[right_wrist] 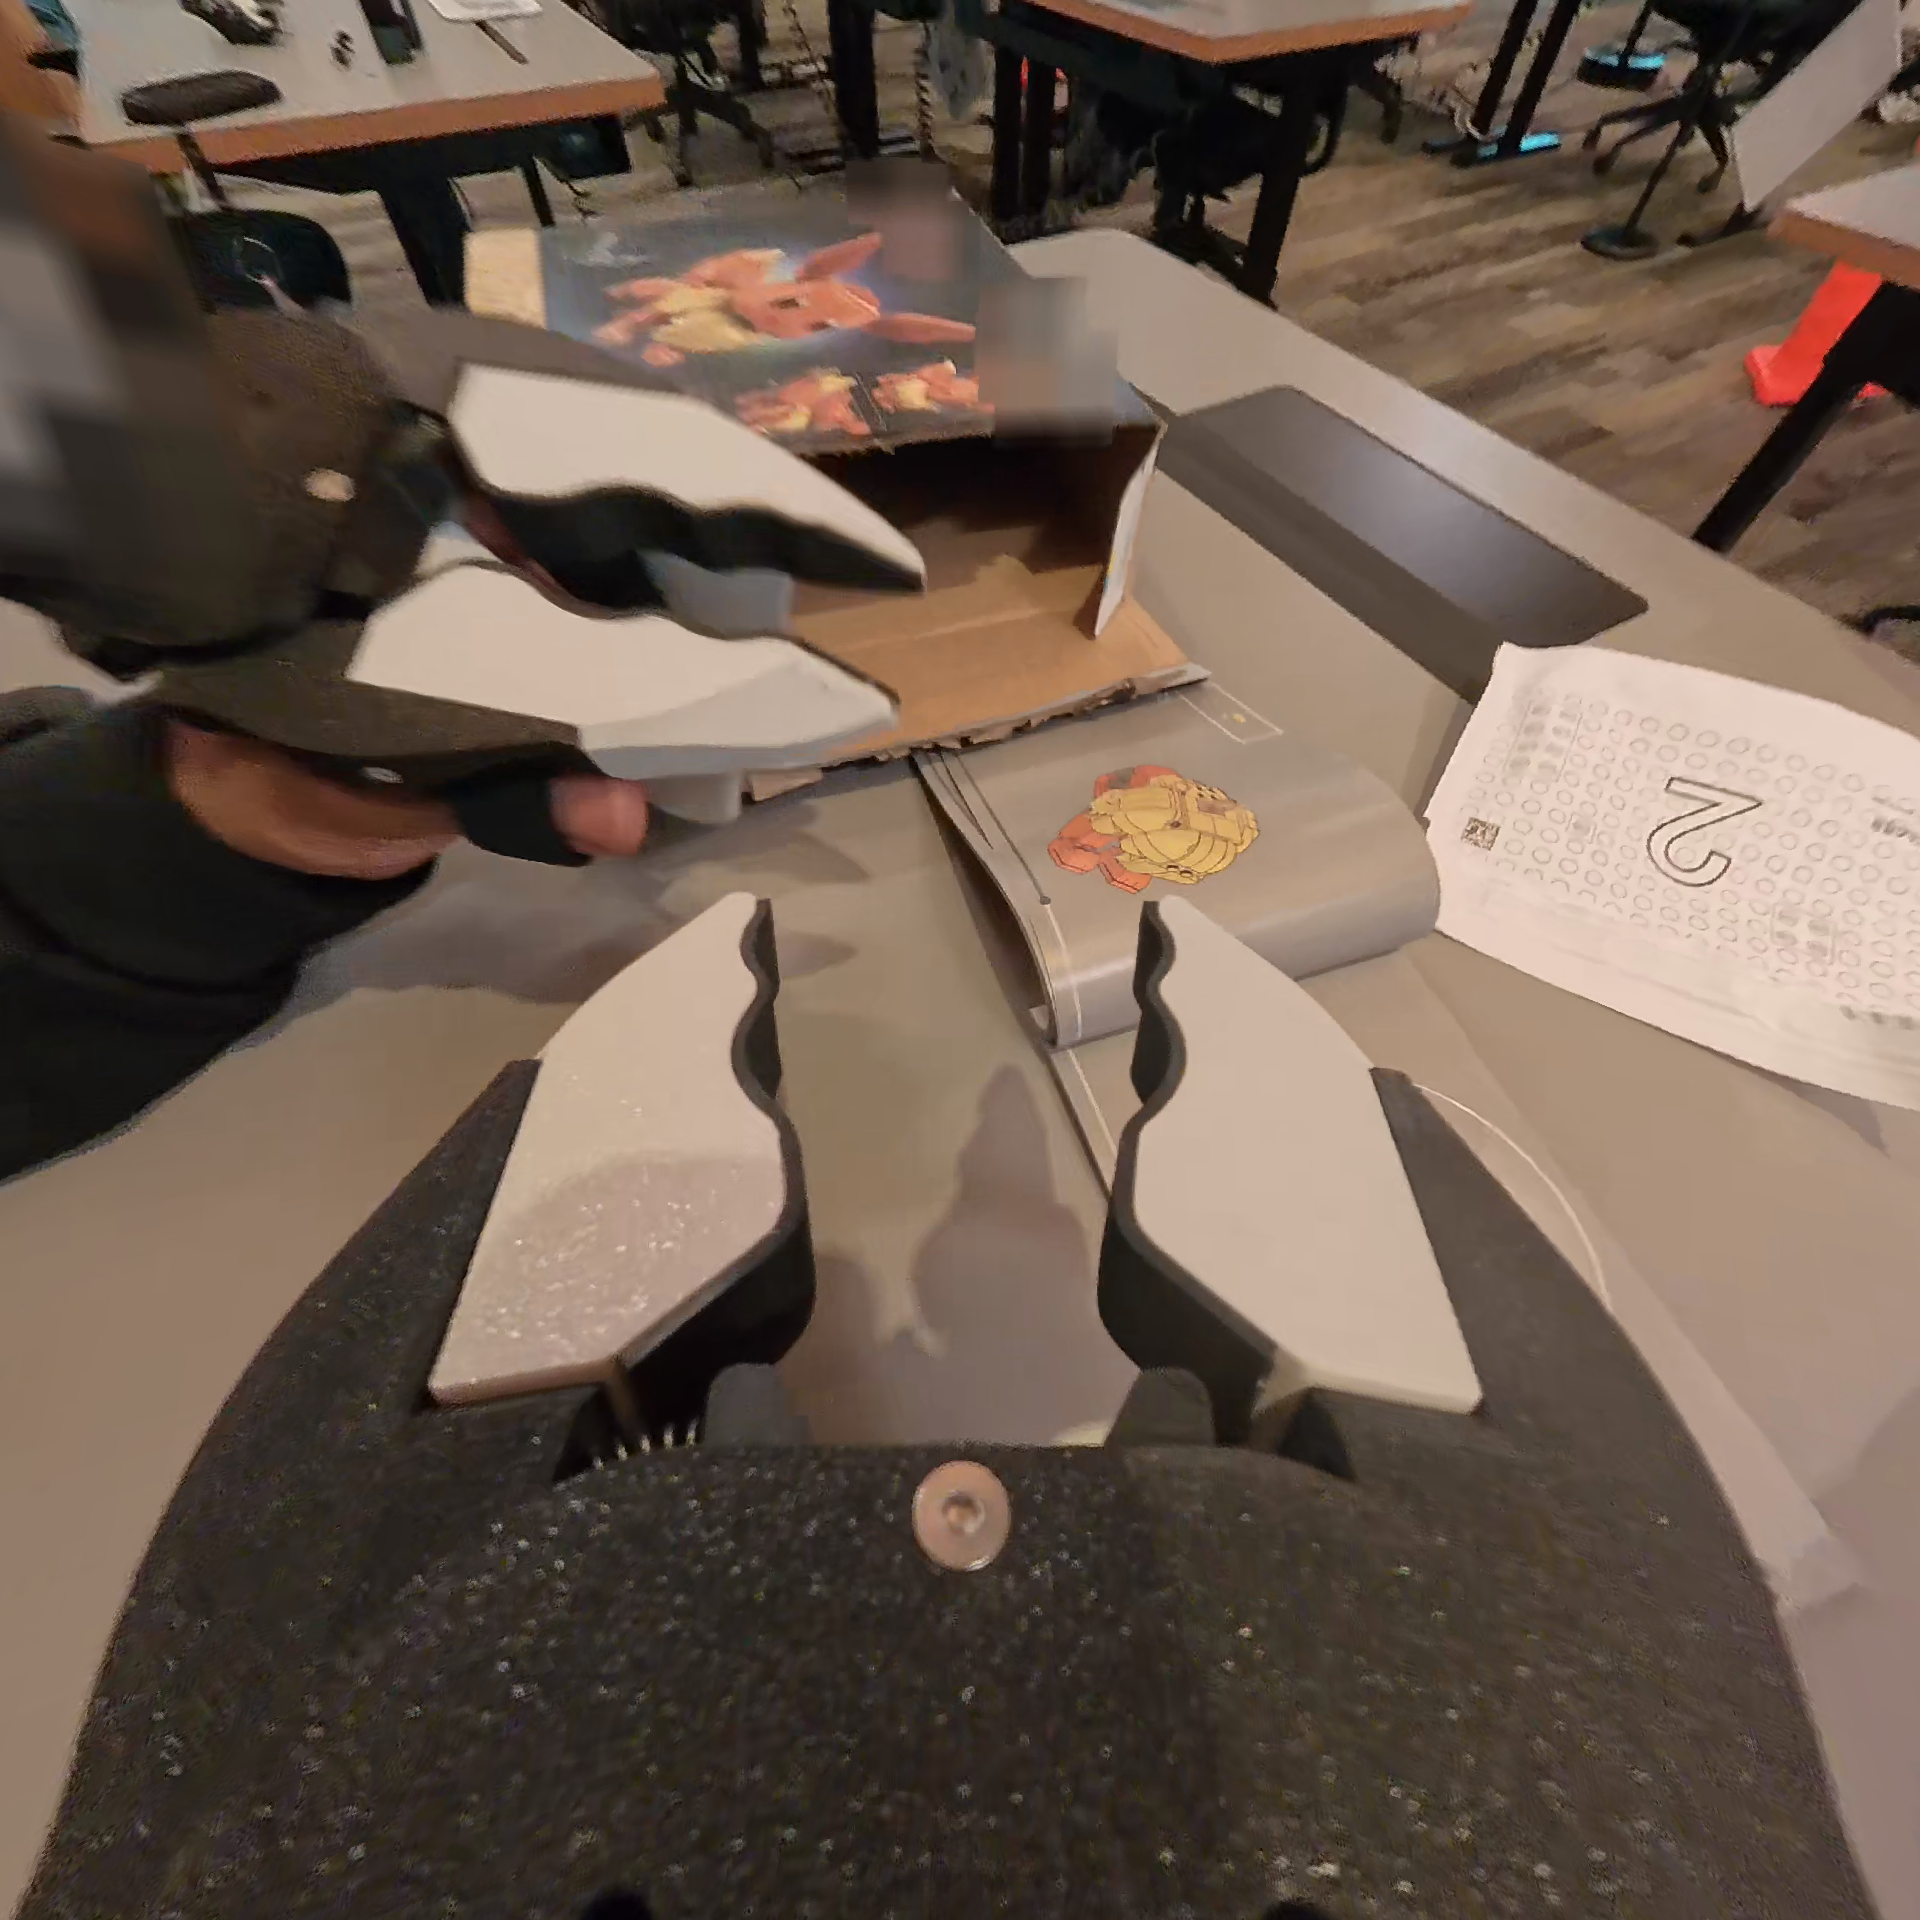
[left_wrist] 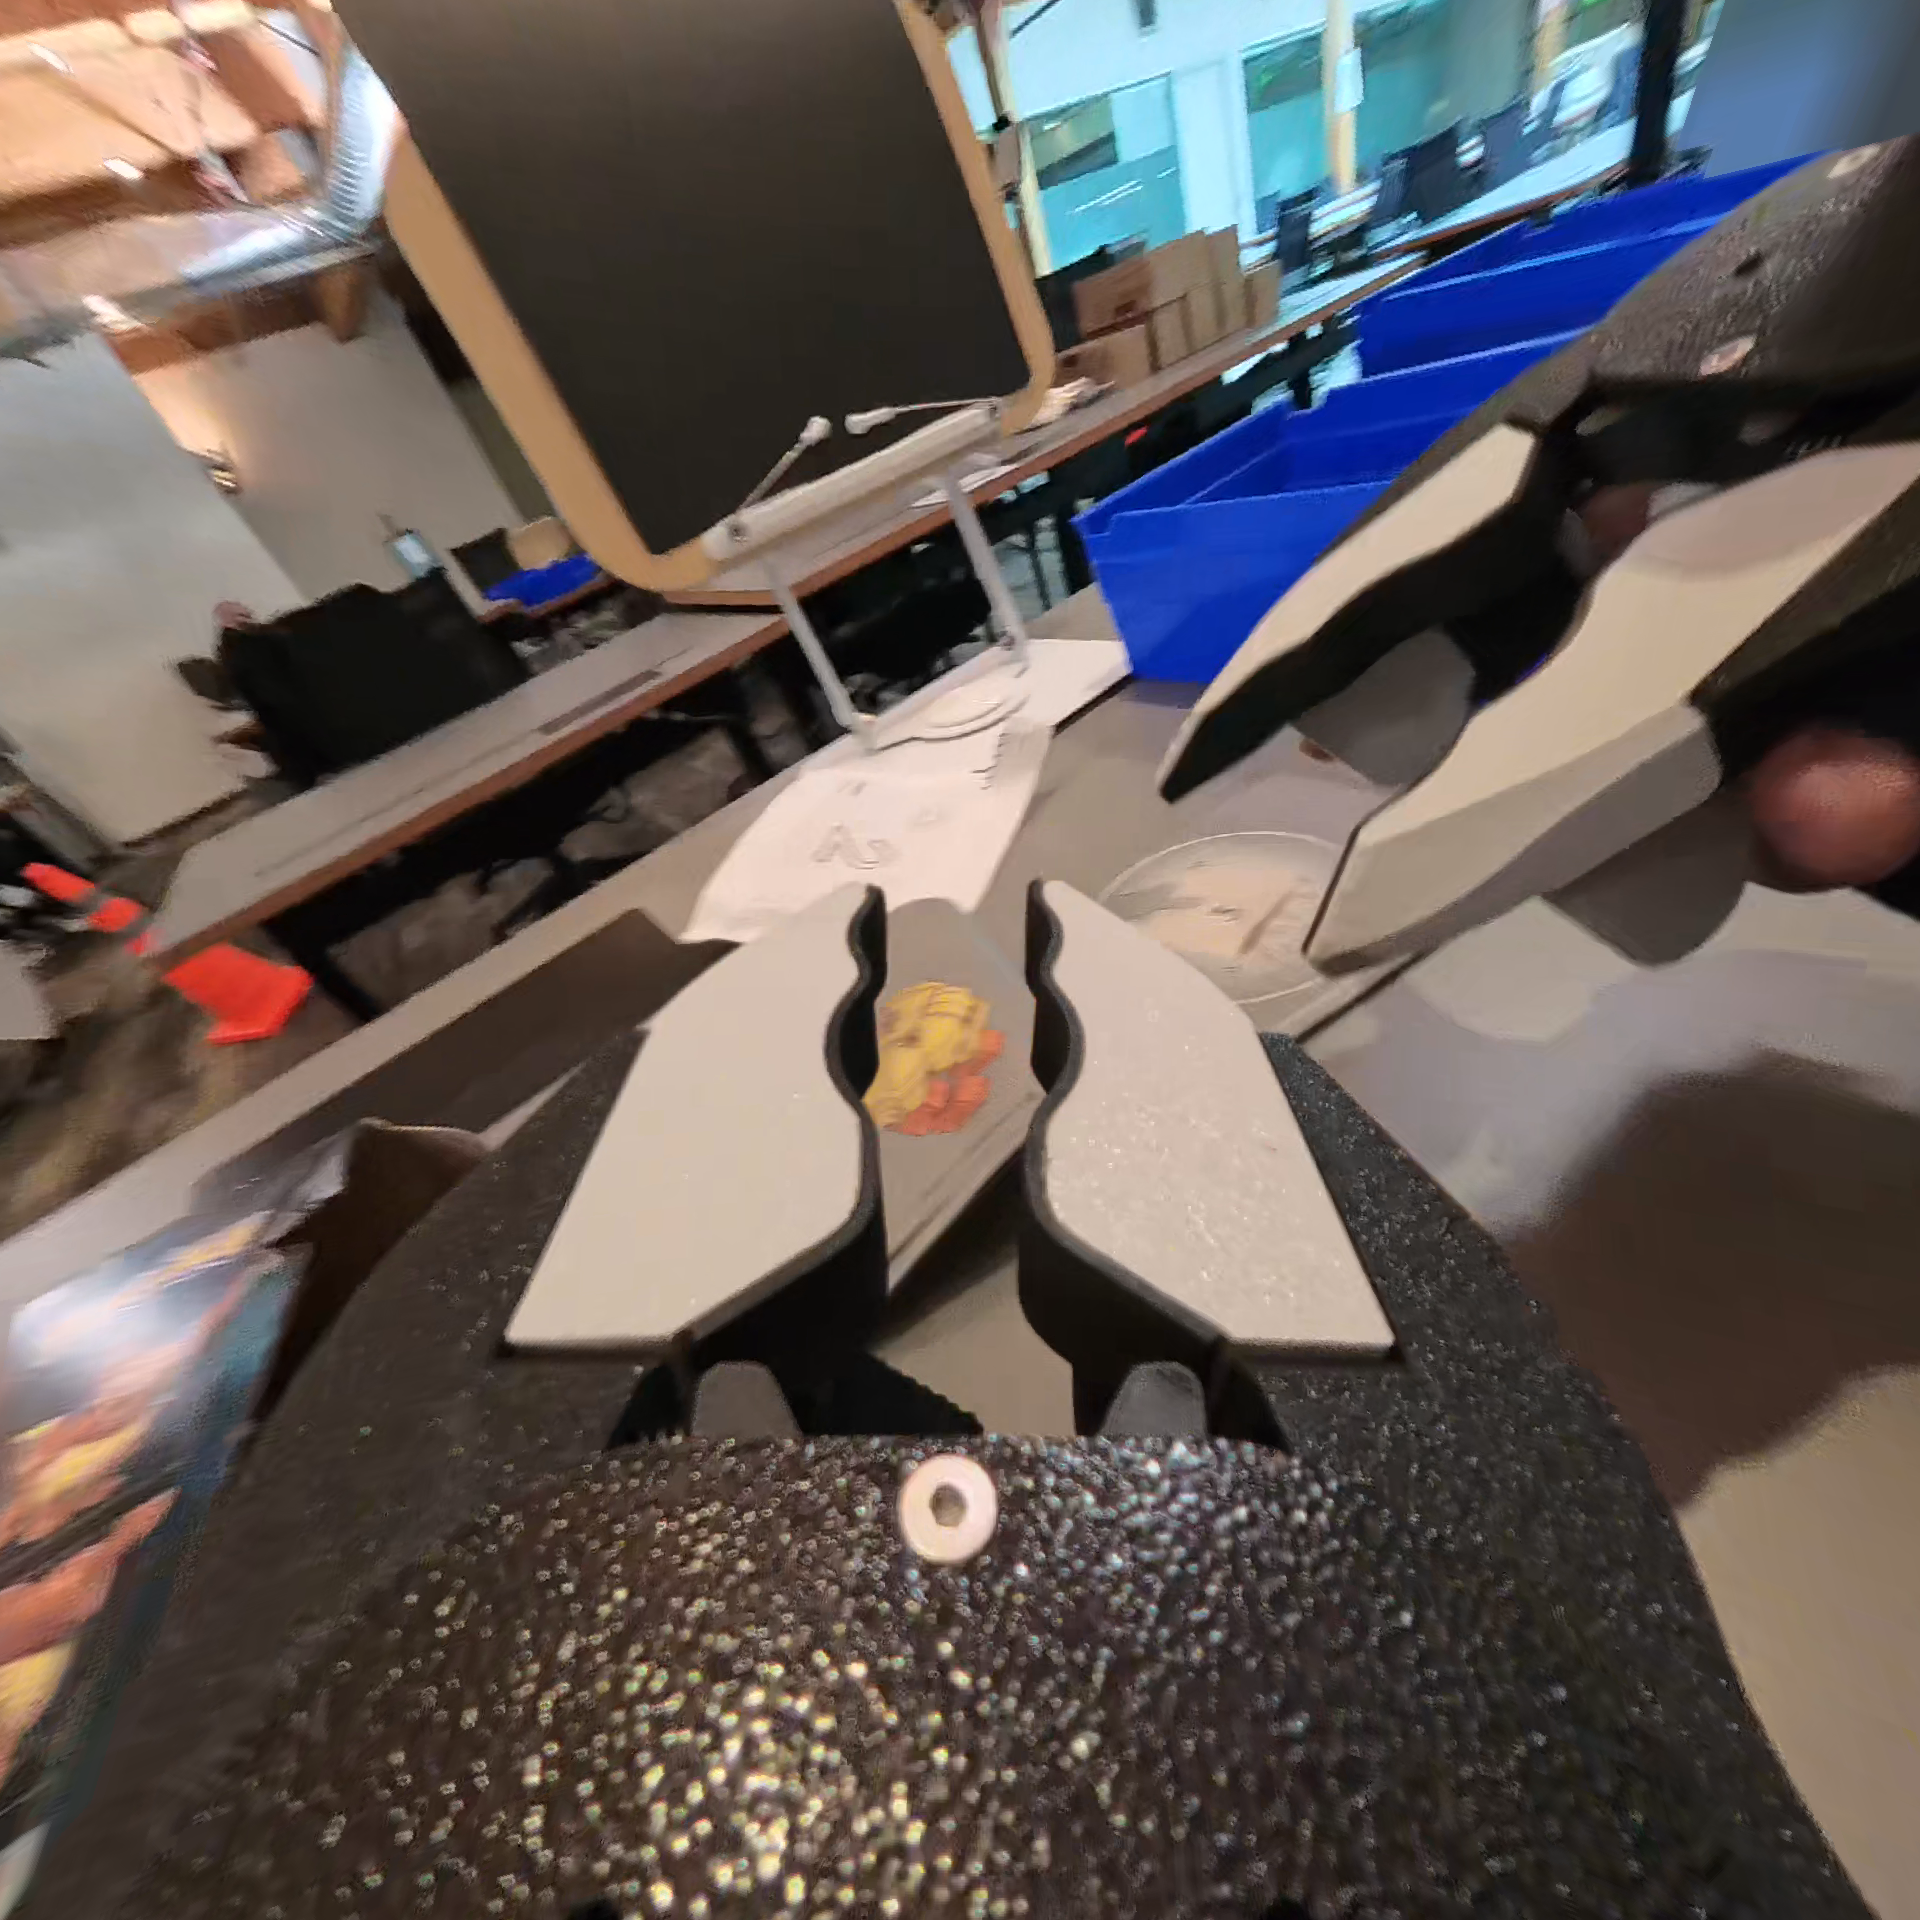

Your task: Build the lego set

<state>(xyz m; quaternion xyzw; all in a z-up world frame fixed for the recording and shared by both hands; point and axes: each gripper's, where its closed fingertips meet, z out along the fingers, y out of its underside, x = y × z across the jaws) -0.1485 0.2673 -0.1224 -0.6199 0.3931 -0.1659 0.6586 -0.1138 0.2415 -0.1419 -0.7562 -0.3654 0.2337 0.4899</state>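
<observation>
A grey table (right_wrist: 312,1091) in a workshop of desks, and on it your torn-open cardboard box (right_wrist: 966,613) lies bare inside beside a grey booklet (right_wrist: 1247,894) with a yellow-and-orange figure on its cover, a white sheet (right_wrist: 1704,831), a clear round dish (left_wrist: 1226,914), and blue bins (left_wrist: 1247,540) behind. Your left gripper (left_wrist: 951,914) hovers over the booklet, jaws narrowly apart, nothing between them. Your right gripper (right_wrist: 956,925) is wide open and bare just short of the booklet's near edge.

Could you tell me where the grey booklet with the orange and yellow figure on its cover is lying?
The grey booklet lies on the table ahead of the right gripper, between the opened cardboard box and the white sheet.
</observation>
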